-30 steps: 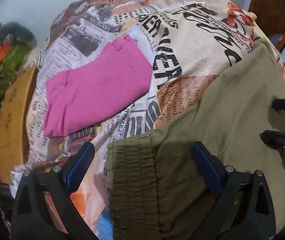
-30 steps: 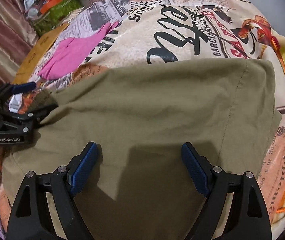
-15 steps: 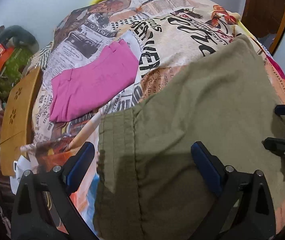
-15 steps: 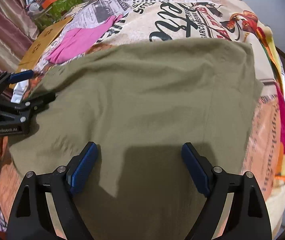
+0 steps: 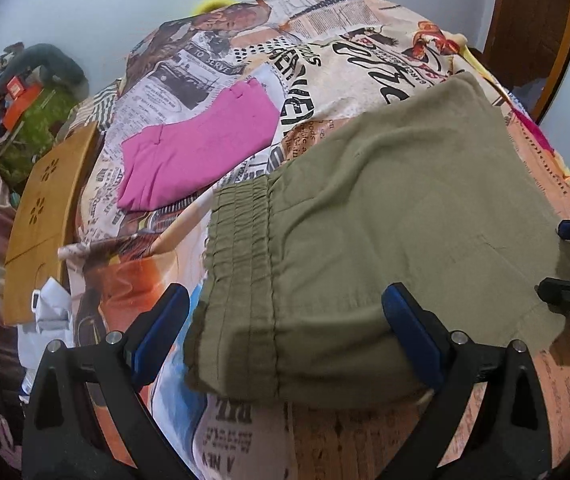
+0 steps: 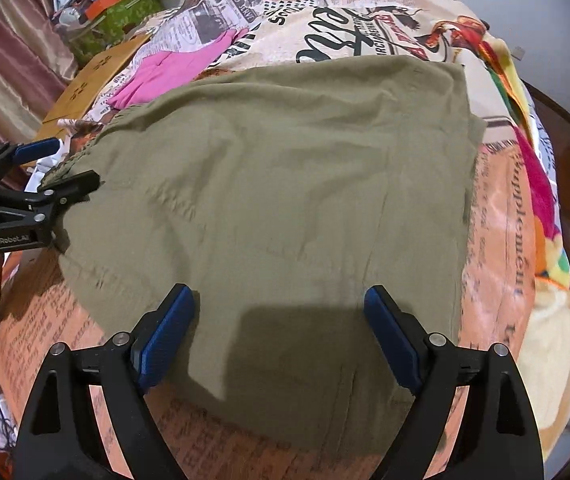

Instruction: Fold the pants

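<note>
Left wrist view: left tool (image 5: 285,336) spread wide, empty, over pants (image 5: 385,240) waistband on bed (image 5: 345,52). R tool (image 6: 279,334) also released, w/ nothing gripped, above pants.

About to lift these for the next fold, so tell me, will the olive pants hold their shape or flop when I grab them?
The olive pants will likely flop: the thin cloth lies creased on the bedsheet. The gathered waistband looks thicker, probably firmer to pinch.
</note>
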A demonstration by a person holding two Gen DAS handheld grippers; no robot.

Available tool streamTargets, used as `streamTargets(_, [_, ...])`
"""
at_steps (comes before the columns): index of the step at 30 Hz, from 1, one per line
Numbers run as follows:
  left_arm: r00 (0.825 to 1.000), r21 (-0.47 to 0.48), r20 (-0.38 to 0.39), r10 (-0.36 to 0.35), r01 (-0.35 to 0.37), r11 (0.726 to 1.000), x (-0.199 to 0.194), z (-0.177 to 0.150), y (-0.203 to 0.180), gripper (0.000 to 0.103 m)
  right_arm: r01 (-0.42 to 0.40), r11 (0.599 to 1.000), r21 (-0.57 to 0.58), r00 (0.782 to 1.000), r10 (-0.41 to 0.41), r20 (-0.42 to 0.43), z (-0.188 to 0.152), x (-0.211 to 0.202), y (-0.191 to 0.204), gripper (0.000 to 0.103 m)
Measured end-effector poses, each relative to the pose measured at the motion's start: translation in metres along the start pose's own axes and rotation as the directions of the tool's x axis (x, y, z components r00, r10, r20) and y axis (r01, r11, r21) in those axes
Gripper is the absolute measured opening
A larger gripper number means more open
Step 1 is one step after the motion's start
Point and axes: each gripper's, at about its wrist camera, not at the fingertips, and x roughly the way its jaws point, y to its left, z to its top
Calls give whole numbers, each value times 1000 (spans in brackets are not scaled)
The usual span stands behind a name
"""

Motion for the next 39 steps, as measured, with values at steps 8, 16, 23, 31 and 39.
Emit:
streamTargets(8, [999, -35, 37, 11, -10, 999, -25, -6, 10, 99, -11, 1000, -13, 999, 11, 37, 0, -13, 12, 86])
streamTargets(16, [998, -165, 56, -42, 51, 985, -41, -13, 31, 99, -35, 998, -53, 989, 42, 139, 12, -25, 38, 86])
streamTargets(23, [987, -294, 8, -162, 158, 943, -29, -23, 48, 99, -53, 998, -21, 985, 56, 161, 23, -14, 45, 86])
streamTargets(31, [938, -417, -58, -341, 288, 862, -7, -45, 47, 99, -55, 998, -15, 996, 56, 63, 17, 15, 41, 88])
streamTargets(39, [880, -471, -73, -469, 384, 794, 0, -48, 32, 99, -68, 998, -3, 995, 68, 66, 14, 15, 39, 90])
